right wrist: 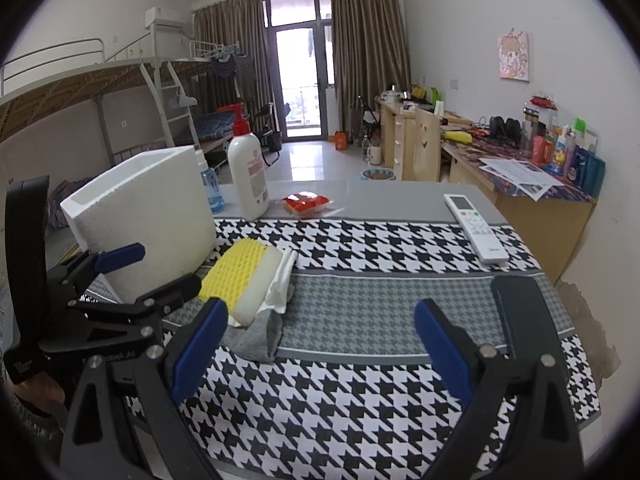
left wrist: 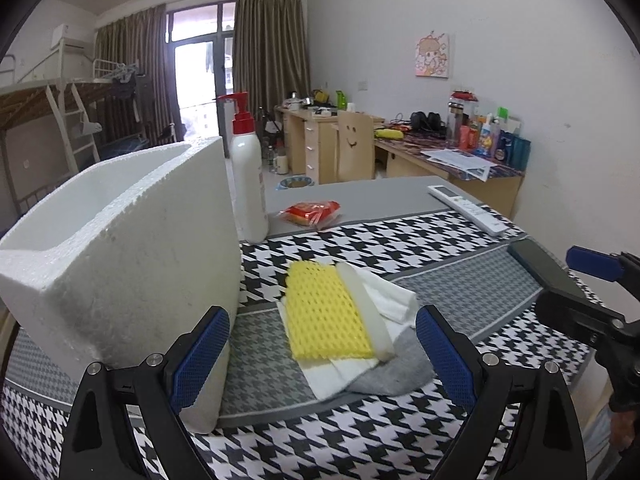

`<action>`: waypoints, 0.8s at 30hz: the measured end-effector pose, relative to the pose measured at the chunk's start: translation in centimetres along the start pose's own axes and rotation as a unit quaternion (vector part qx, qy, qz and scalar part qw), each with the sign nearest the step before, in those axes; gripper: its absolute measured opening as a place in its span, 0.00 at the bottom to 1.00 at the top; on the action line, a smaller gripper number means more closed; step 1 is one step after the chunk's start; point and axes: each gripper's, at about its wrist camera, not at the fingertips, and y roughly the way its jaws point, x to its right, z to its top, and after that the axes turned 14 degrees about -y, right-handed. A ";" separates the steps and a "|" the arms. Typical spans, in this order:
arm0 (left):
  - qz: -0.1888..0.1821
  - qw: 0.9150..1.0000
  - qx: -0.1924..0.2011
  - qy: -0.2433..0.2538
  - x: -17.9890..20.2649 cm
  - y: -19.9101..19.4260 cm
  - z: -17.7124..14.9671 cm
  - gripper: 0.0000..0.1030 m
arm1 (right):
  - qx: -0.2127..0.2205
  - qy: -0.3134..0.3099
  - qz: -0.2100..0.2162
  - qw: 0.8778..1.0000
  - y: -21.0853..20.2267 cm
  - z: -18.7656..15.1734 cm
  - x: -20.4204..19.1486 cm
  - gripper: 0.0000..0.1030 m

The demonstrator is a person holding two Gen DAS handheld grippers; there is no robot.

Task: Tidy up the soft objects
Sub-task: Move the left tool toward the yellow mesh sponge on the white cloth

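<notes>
On the worktop (right wrist: 380,196) a patterned cloth (right wrist: 360,380) covers the near part. The foam box (right wrist: 152,216) stands at the left on it. Just right of the box lies a stack: a mesh foam sleeve (left wrist: 324,312) on top of a folded white sheet (left wrist: 394,294), with a sock (left wrist: 396,372) underneath at the near end. Behind the box stand a pump bottle (right wrist: 248,172) and, to its left, a spray bottle (right wrist: 210,188). Right of the pump bottle lies a packet (right wrist: 306,202). Far right lies a remote (right wrist: 474,224), and nearer than it a phone (right wrist: 528,320). My left jaws flank the stack's near end; my right jaws hang over bare cloth.
</notes>
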 end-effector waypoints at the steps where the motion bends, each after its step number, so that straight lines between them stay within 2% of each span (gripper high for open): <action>1: 0.002 1.000 0.000 -0.003 -0.1 0.2 0.2 0.92 | -0.001 0.001 0.003 1.000 0.3 0.1 0.1 0.93; 9: 0.019 1.000 -0.006 -0.009 -0.6 1.8 0.8 0.90 | -0.014 -0.002 0.022 1.000 2.3 0.6 -0.1 0.93; 13: 0.002 0.999 -0.042 0.002 0.1 2.9 0.0 0.78 | -0.017 0.003 0.029 0.999 2.9 0.5 0.4 0.93; 16: 0.013 0.998 -0.062 0.009 0.4 4.0 -0.5 0.70 | -0.022 -0.001 0.037 0.999 3.5 0.7 0.3 0.93; 19: 0.013 0.996 -0.084 -0.013 -0.3 4.9 -0.6 0.68 | -0.027 -0.007 0.046 0.999 3.9 0.8 0.1 0.93; 24: 0.021 0.994 -0.101 -0.021 -0.8 5.8 -0.8 0.59 | -0.032 -0.012 0.063 0.997 4.9 1.3 -0.4 0.93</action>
